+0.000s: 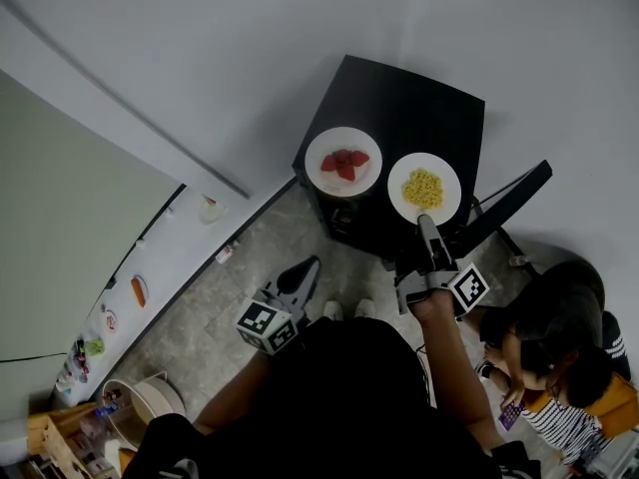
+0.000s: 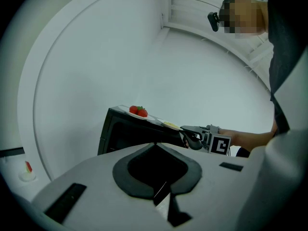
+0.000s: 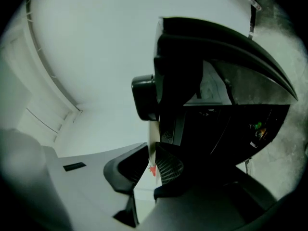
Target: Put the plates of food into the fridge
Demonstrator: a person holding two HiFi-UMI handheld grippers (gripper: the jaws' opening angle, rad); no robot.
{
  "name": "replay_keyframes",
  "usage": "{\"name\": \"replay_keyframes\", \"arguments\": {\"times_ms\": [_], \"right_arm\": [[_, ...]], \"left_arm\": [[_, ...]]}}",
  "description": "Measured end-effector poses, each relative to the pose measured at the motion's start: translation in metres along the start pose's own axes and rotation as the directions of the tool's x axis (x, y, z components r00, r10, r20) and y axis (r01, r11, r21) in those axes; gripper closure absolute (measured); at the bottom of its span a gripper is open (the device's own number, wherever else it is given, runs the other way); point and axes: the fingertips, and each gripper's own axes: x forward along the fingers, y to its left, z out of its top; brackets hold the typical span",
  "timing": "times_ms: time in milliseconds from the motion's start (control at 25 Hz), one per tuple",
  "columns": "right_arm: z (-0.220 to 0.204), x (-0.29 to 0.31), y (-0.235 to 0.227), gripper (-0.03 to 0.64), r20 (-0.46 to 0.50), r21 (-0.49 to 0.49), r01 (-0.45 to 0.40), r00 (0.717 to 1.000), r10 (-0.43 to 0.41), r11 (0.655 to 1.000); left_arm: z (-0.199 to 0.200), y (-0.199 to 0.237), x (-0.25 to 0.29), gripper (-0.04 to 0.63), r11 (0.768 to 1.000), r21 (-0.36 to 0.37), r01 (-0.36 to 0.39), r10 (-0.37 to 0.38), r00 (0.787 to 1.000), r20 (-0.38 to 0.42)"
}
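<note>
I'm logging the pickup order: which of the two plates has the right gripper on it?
The plate of yellow food: the right gripper is clamped on its near rim. The plate of red strawberries sits untouched beside it.

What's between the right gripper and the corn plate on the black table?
Nothing visible. The right gripper is already at the near rim of the corn plate, and the right gripper view shows the white rim between its jaws, gripped. The strawberry plate sits apart to one side, clear of it.
</note>
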Motion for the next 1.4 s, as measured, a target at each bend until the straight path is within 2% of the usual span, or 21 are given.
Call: {"name": "replay_keyframes", "arguments": {"times_ms": [200,480,1000,1120,1280,1400], "right_arm": [[-0.012,-0.011,0.003,0.561,-0.064,-0.006,0.001,0.998,-0.001,1.0],[-0.033,-0.038,0.007,0.561,-0.115,0.004,-0.002,0.993,0.003,1.0],[-0.071,-0.082,0.004,0.565,-0.222,0.002,0.005,0.975,-0.004,1.0],[-0.076,-0.09,-0.005,0.566,-0.236,-0.002,0.028,0.971,-0.028,1.0],[-0.08,-0.101,-0.021,0.566,-0.22,0.051,0.075,0.974,-0.062,0.996],[-0.077,-0.104,-0.037,0.568,-0.213,0.019,0.114,0.971,-0.107,0.993]], "left_arm": [[-0.002,-0.008,-0.004,0.568,1.0,0.02,0.015,-0.014,1.0,-0.002],[-0.008,-0.015,-0.014,0.568,1.0,-0.016,0.019,-0.019,1.0,0.001],[-0.016,-0.021,-0.028,0.568,0.999,-0.028,0.035,-0.035,0.999,-0.01],[-0.016,-0.021,-0.029,0.568,0.999,-0.034,0.041,-0.041,0.999,-0.008],[-0.016,-0.017,-0.03,0.568,0.999,-0.038,0.032,-0.032,0.999,-0.003],[-0.016,-0.017,-0.03,0.568,0.998,-0.05,0.037,-0.037,0.999,-0.004]]}}
